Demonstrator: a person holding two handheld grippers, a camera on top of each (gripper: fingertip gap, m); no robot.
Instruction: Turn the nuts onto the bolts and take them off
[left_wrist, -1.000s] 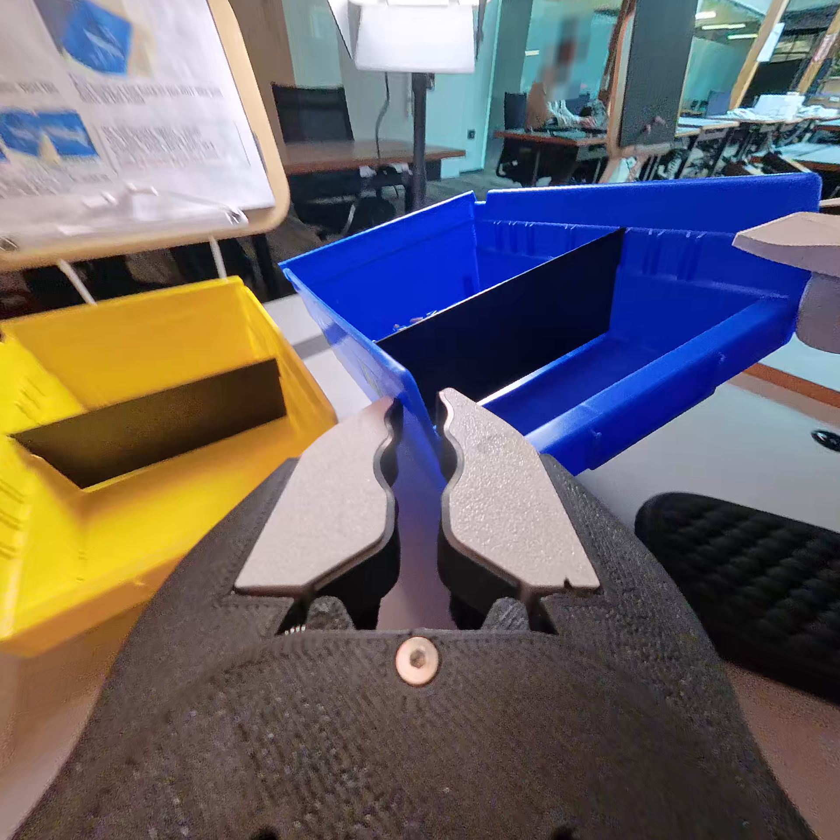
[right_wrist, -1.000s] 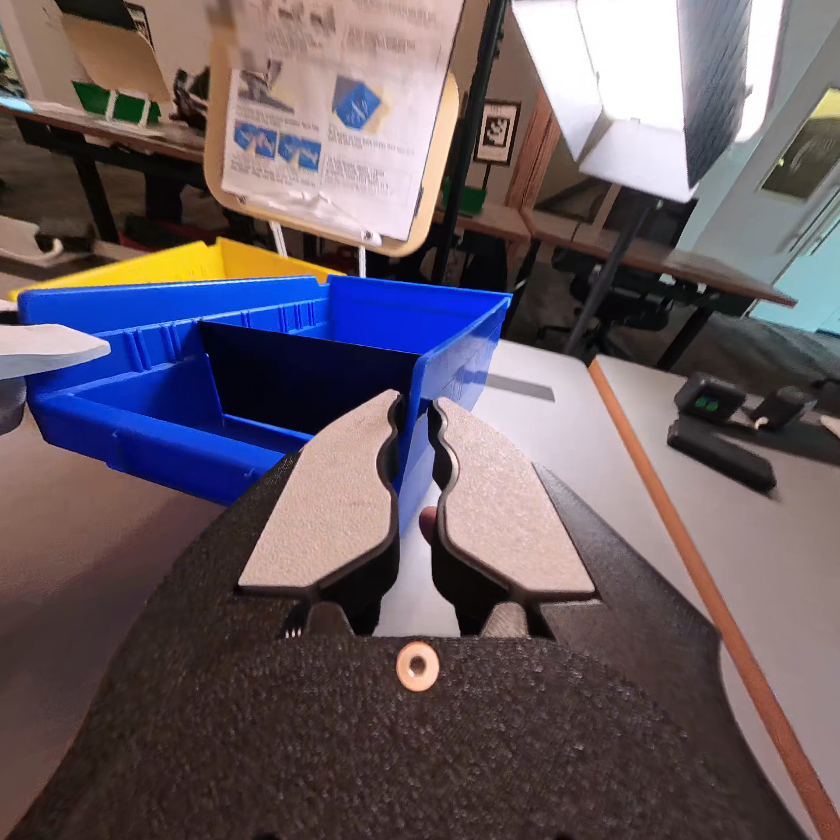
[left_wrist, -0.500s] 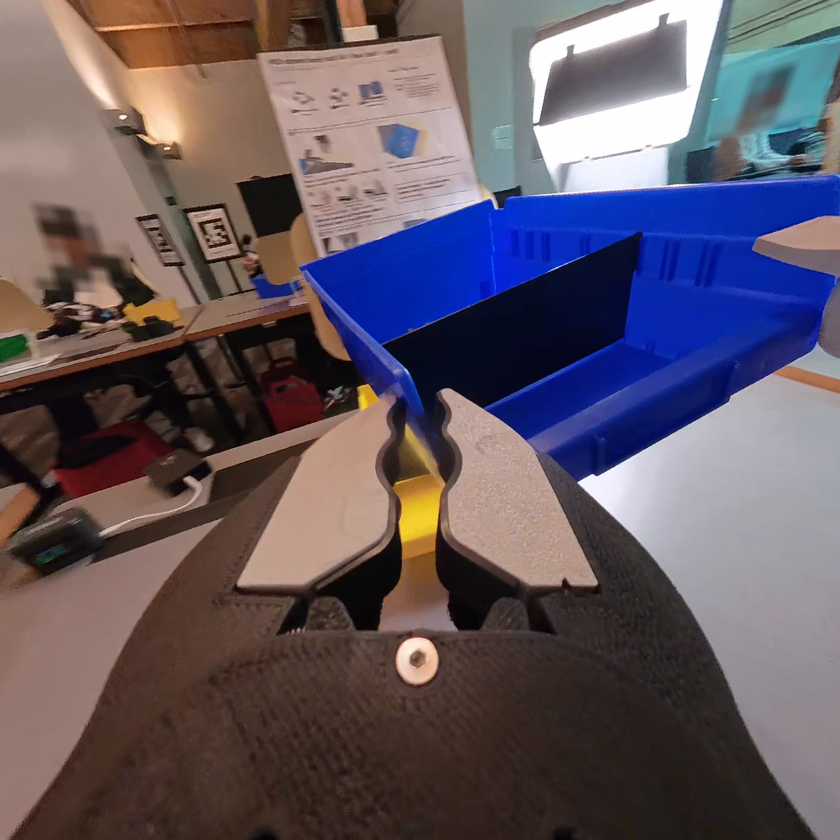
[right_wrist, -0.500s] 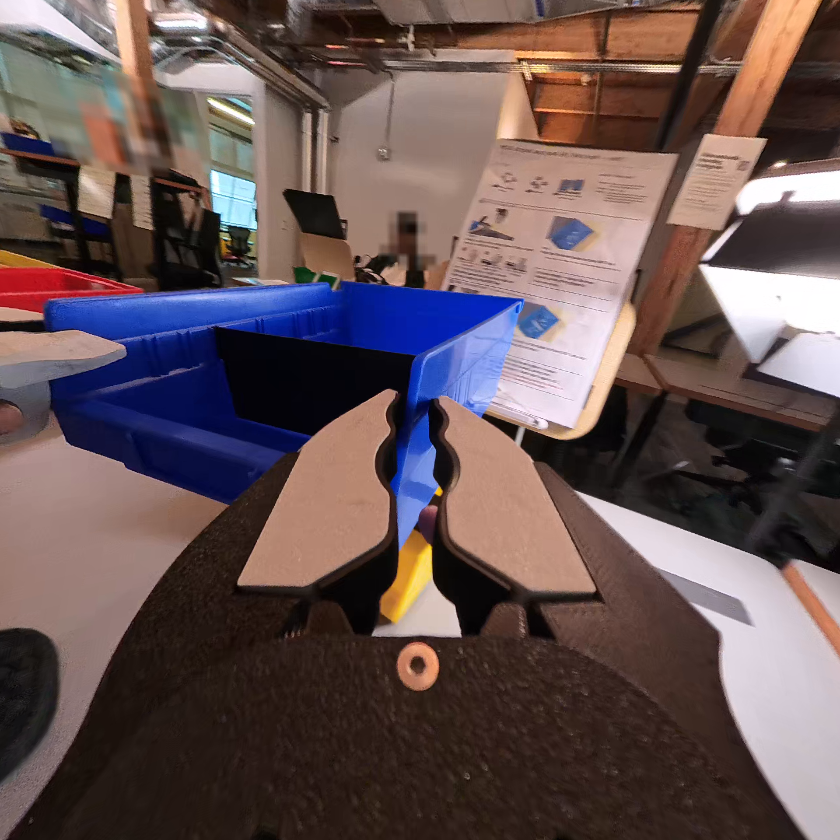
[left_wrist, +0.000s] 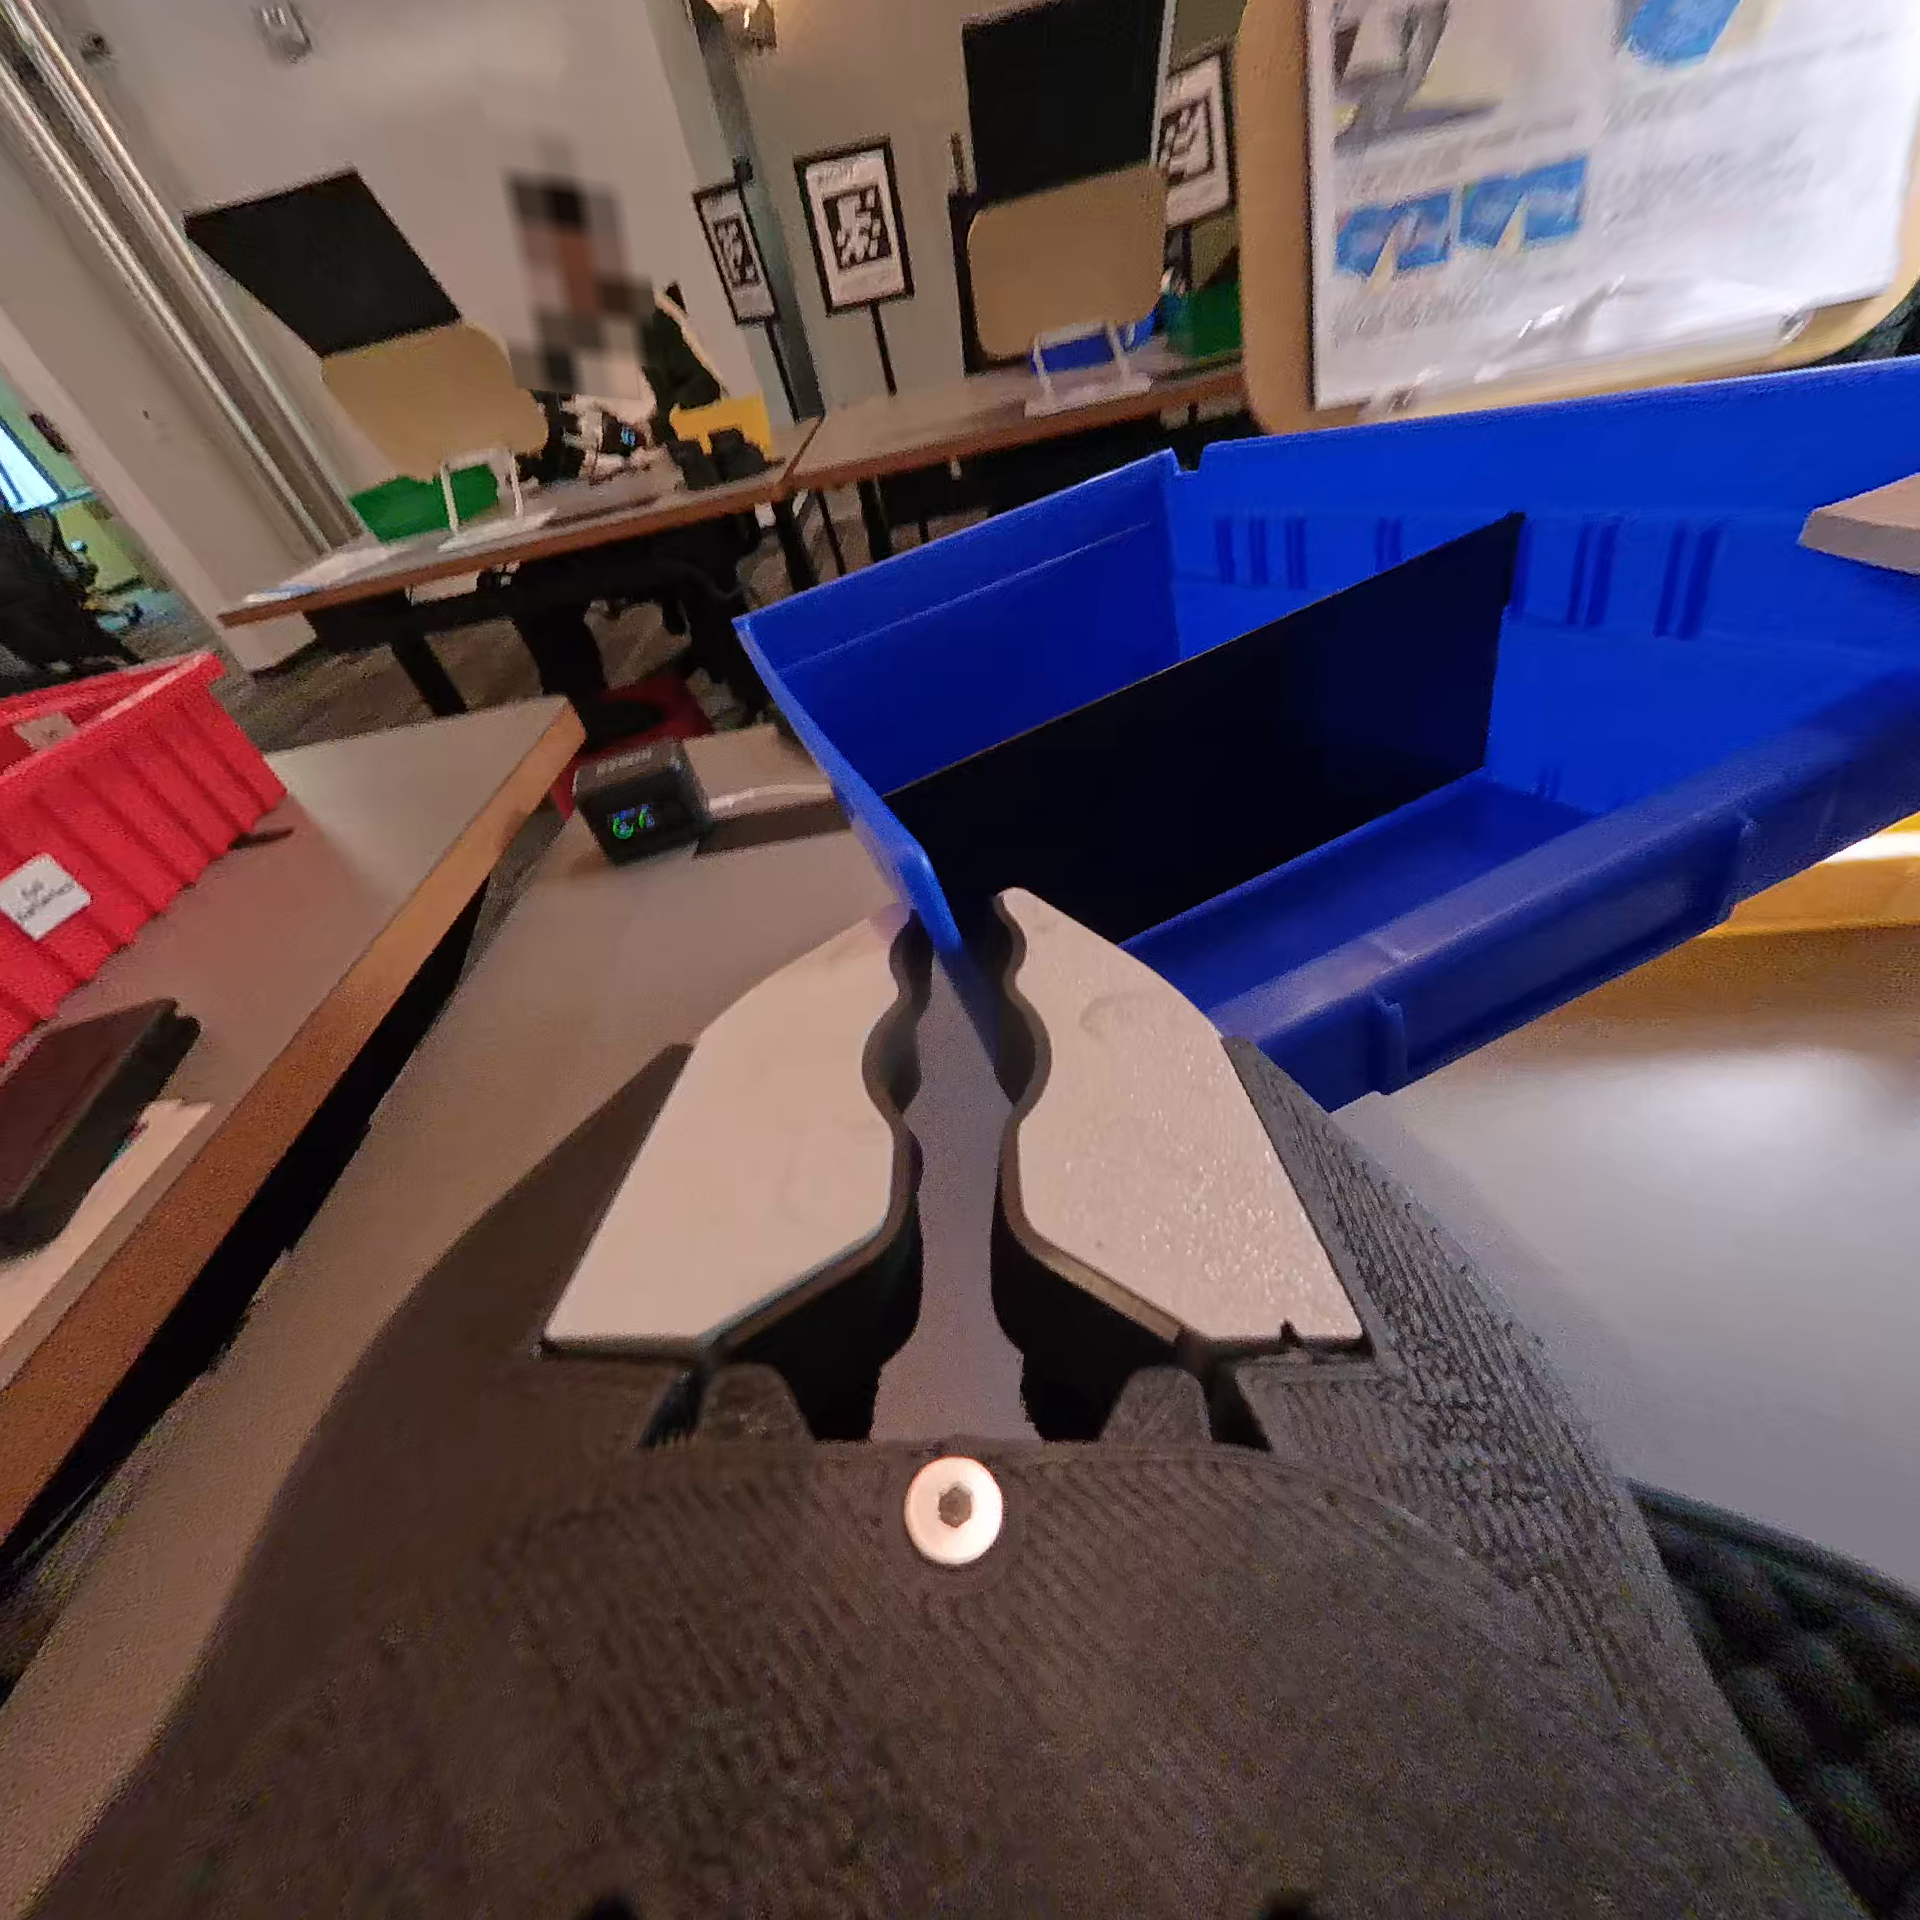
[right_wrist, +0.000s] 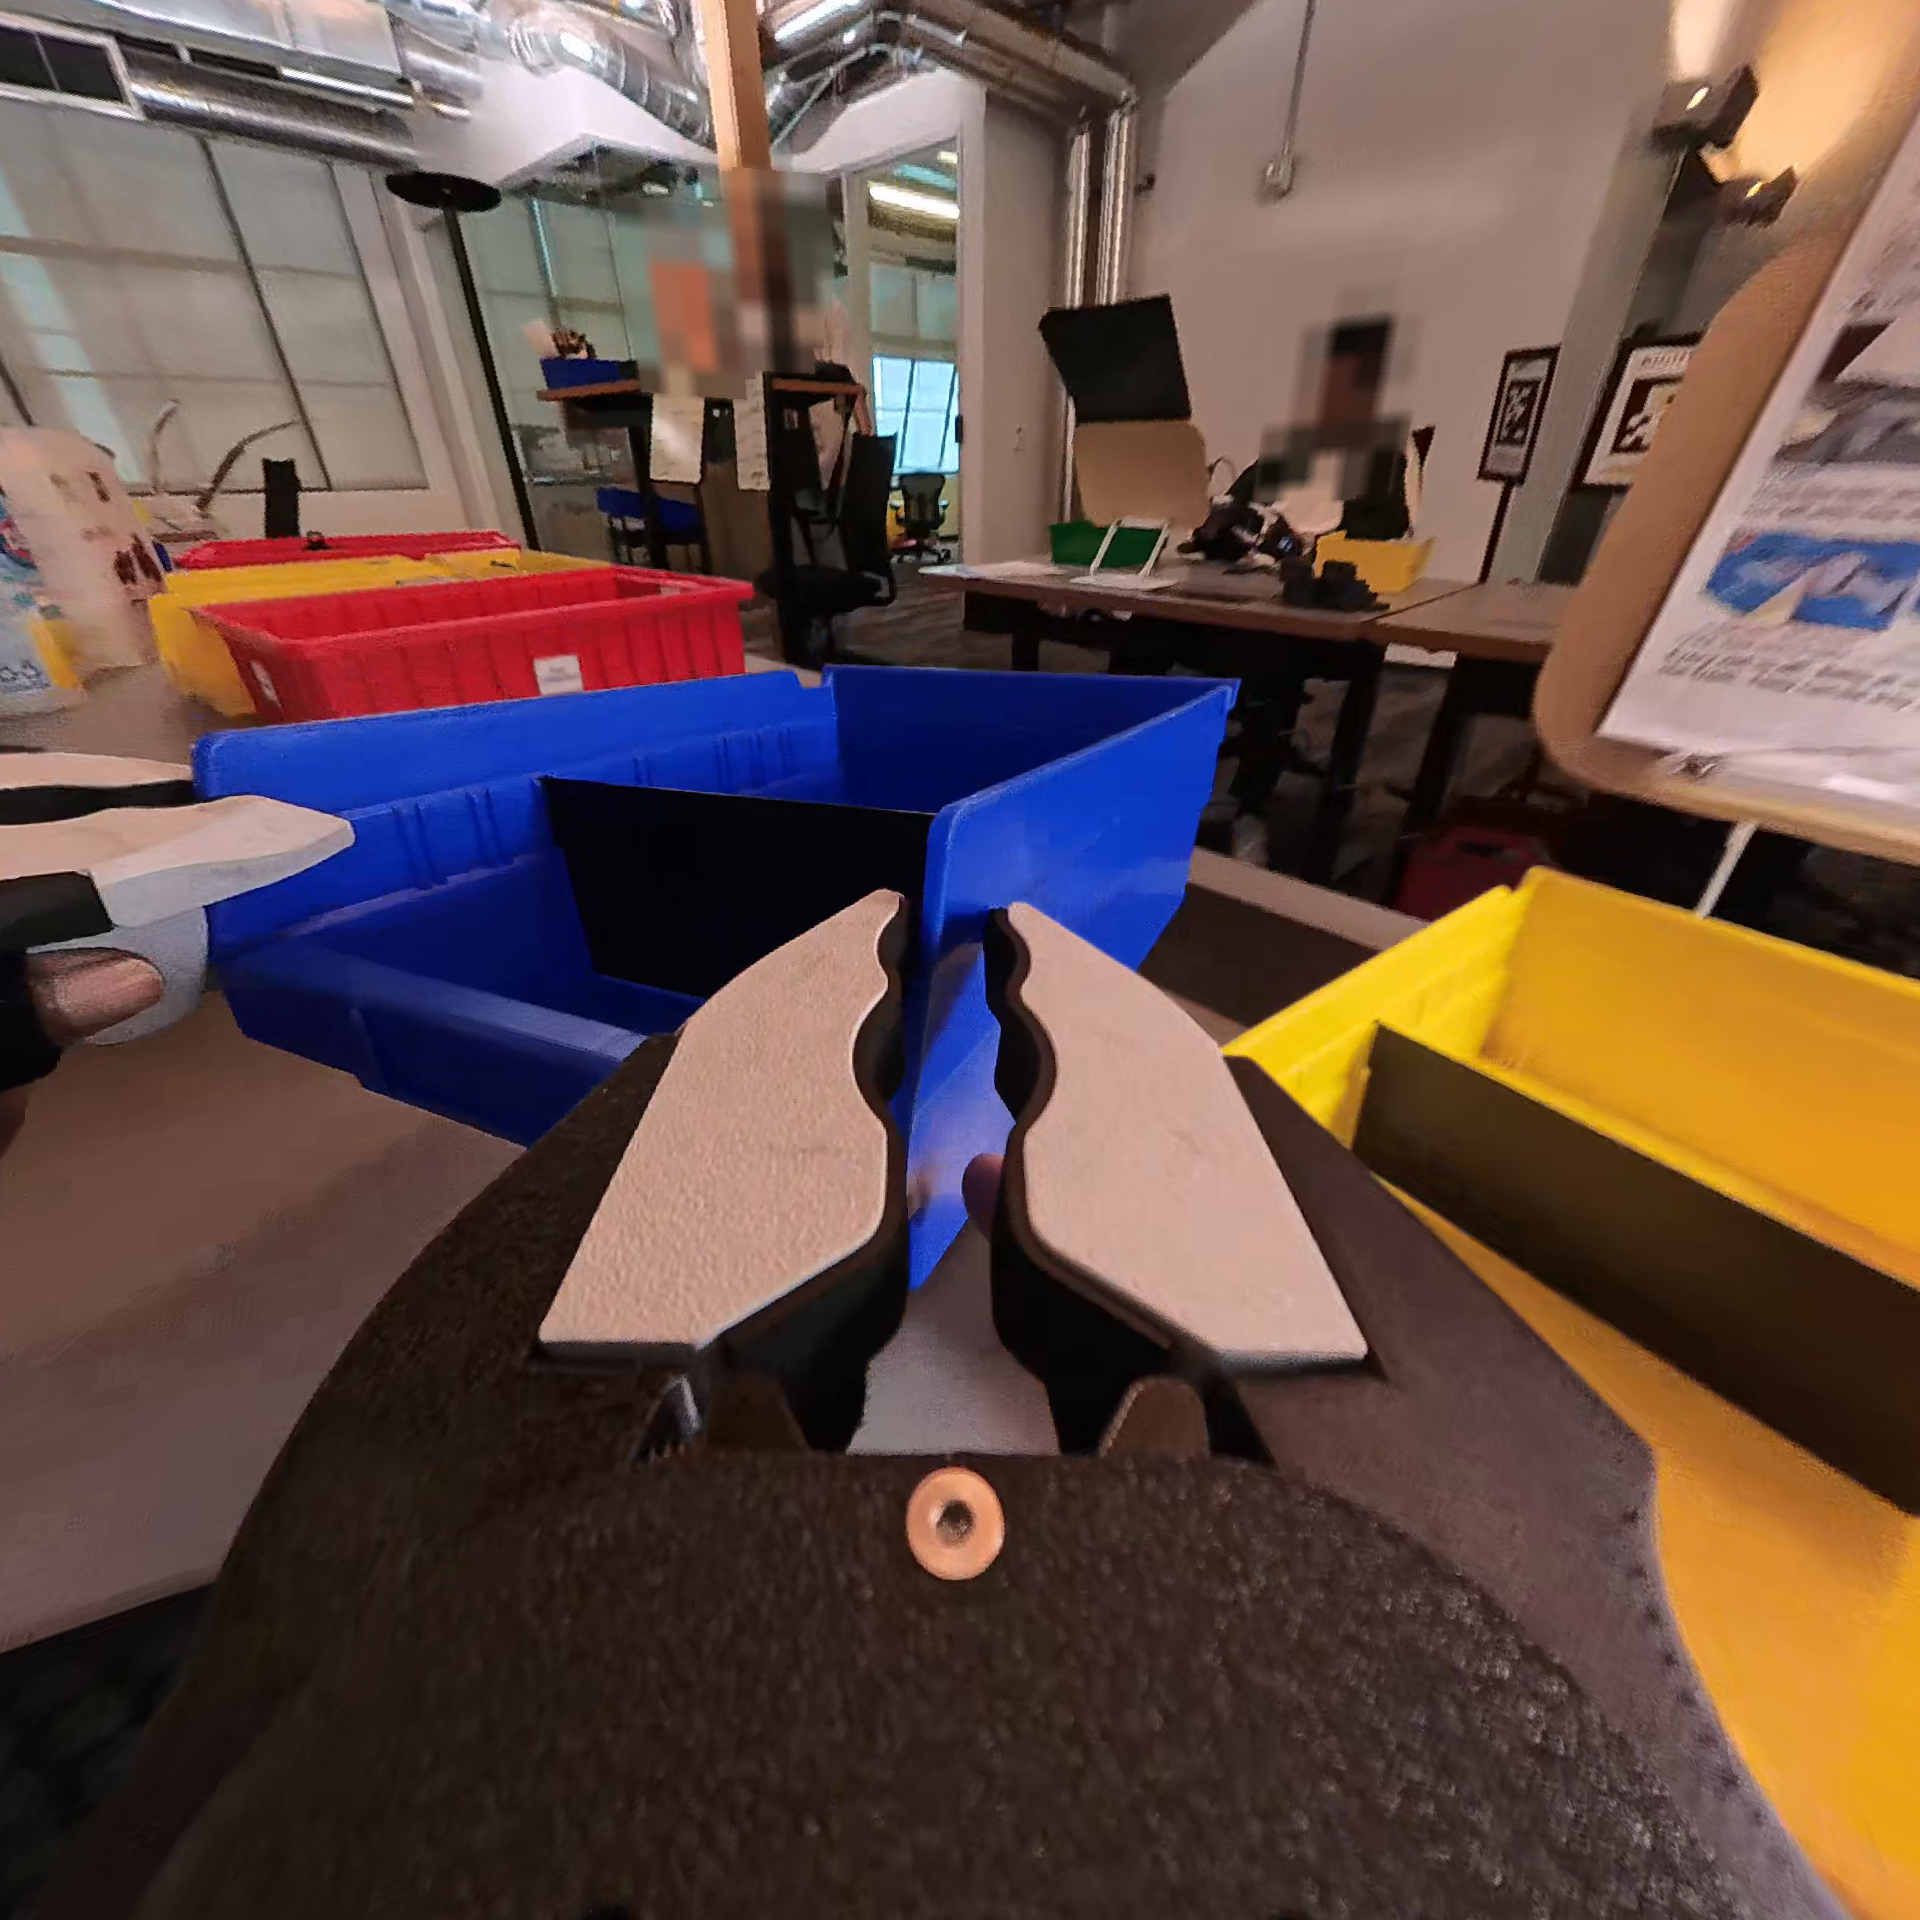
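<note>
A blue bin (left_wrist: 1351, 935) with a black divider (left_wrist: 1195, 769) hangs between my two grippers, tilted and seemingly off the grey table. My left gripper (left_wrist: 951, 914) is shut on the bin's near corner wall. My right gripper (right_wrist: 948, 909) is shut on the opposite end wall of the blue bin (right_wrist: 468, 997). Each gripper shows in the other's view, the right gripper (left_wrist: 1860, 535) at the edge and the left gripper (right_wrist: 177, 842) at far left. I see no nuts or bolts; the bin's visible compartments look empty.
A yellow bin (right_wrist: 1662, 1039) with a black divider sits close on the right. Red and yellow bins (right_wrist: 468, 644) stand behind. A clipboard with printed sheets (right_wrist: 1766, 571) stands nearby. A black device with a lit display (left_wrist: 644, 810), a red bin (left_wrist: 104, 790) and a dark mat (left_wrist: 1818, 1714) are close by.
Both views have swung round to the left with the blue bin still clamped between the grippers. The yellow bin has passed from the left to the right side. Both grips are unchanged.
</note>
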